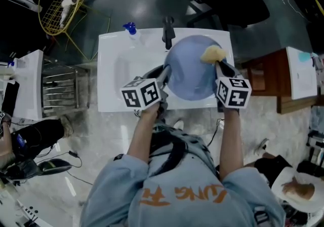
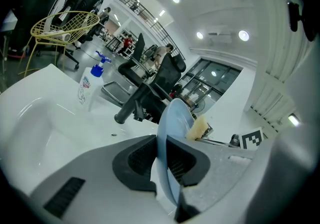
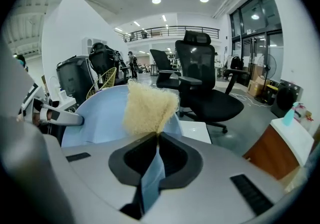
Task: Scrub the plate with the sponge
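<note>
Bright ceiling lights, sharp frames, strong fisheye edge distortion

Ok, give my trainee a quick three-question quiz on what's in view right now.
1. True or false: the left gripper is shut on the rim of the plate.
2. The sponge is held by: A) the right gripper B) neither gripper C) the left gripper.
3. Fill in: the plate is held above the white ____.
Key: 1 true; 2 A; 3 sink.

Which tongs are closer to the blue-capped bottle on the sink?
Left. The left tongs clamp the plate on the side toward the bottle; the right tongs, holding the sponge, are across the plate, farther off.
</note>
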The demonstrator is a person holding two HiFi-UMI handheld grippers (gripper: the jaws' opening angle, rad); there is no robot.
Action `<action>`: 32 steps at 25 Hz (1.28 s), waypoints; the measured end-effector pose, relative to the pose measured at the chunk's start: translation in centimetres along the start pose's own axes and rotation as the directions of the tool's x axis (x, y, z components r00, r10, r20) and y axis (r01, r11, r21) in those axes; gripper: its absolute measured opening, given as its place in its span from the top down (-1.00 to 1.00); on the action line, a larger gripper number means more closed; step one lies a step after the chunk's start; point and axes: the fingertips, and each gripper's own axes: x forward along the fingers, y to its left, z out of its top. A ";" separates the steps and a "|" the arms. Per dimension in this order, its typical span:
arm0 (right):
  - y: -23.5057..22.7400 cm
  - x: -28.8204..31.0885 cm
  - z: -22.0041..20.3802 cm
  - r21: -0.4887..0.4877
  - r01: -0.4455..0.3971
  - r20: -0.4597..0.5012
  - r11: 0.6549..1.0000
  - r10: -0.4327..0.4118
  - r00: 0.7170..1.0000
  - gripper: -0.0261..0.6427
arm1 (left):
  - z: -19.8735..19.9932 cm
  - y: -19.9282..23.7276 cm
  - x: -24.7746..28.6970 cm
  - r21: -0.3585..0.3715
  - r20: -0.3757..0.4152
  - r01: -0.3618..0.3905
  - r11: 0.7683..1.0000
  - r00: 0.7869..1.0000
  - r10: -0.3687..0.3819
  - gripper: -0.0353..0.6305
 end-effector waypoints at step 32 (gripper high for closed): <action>17.7 -1.5 -0.8 -0.271 -0.597 -0.162 0.755 0.575 0.802 0.87 | 0.8 2.6 -1.6 -0.118 0.086 0.001 0.993 0.996 0.010 0.78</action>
